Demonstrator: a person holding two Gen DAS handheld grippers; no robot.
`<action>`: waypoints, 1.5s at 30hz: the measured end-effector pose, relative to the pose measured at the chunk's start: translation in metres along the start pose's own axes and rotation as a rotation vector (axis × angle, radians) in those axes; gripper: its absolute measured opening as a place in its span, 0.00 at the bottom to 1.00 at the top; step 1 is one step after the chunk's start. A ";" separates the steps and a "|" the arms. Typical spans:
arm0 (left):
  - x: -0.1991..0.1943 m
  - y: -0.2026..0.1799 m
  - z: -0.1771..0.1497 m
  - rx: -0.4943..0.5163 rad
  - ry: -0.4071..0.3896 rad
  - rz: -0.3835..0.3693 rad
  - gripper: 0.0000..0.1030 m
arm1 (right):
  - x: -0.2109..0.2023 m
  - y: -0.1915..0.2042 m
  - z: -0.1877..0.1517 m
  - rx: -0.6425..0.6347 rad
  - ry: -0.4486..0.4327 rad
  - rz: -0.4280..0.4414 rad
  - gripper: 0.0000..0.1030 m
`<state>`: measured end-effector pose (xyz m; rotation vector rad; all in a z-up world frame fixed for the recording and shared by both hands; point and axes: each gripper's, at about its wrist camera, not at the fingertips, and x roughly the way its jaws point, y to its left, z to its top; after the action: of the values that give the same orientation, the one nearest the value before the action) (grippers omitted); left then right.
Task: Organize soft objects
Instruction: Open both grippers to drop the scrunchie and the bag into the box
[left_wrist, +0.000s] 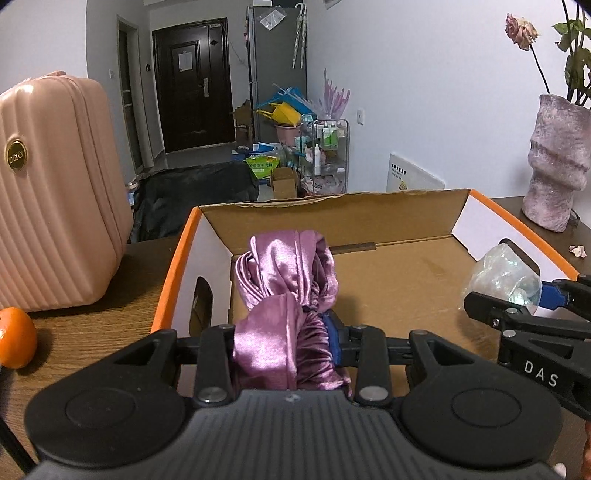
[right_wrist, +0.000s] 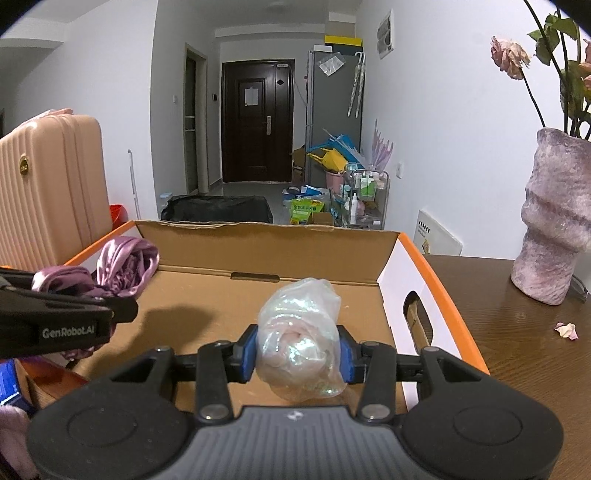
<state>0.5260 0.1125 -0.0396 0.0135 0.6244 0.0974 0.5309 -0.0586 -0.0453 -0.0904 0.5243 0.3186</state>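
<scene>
My left gripper (left_wrist: 286, 338) is shut on a bunched purple satin cloth (left_wrist: 288, 280) and holds it over the left part of an open cardboard box with an orange rim (left_wrist: 173, 254). The cloth also shows in the right wrist view (right_wrist: 122, 266). My right gripper (right_wrist: 297, 349) is shut on a clear plastic bag with something pale pink inside (right_wrist: 299, 339), over the right part of the box (right_wrist: 439, 280). The bag shows at the right of the left wrist view (left_wrist: 504, 277).
A pink ribbed suitcase (left_wrist: 55, 192) stands left of the box on the wooden table (left_wrist: 110, 314). An orange fruit (left_wrist: 14, 338) lies at the table's left. A mauve vase with dried roses (right_wrist: 557, 221) stands at the right, a fallen petal (right_wrist: 567, 329) near it.
</scene>
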 end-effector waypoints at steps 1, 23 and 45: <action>0.000 0.000 0.000 0.000 -0.002 0.000 0.39 | 0.000 0.000 0.000 0.002 -0.004 -0.001 0.43; -0.020 0.001 0.002 -0.031 -0.125 0.040 1.00 | -0.008 -0.009 -0.003 0.044 -0.069 -0.017 0.97; -0.053 -0.001 -0.004 -0.019 -0.175 0.024 1.00 | -0.037 -0.008 -0.010 0.039 -0.135 -0.011 0.98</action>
<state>0.4807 0.1062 -0.0124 0.0115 0.4482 0.1243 0.4984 -0.0782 -0.0349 -0.0336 0.3955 0.3017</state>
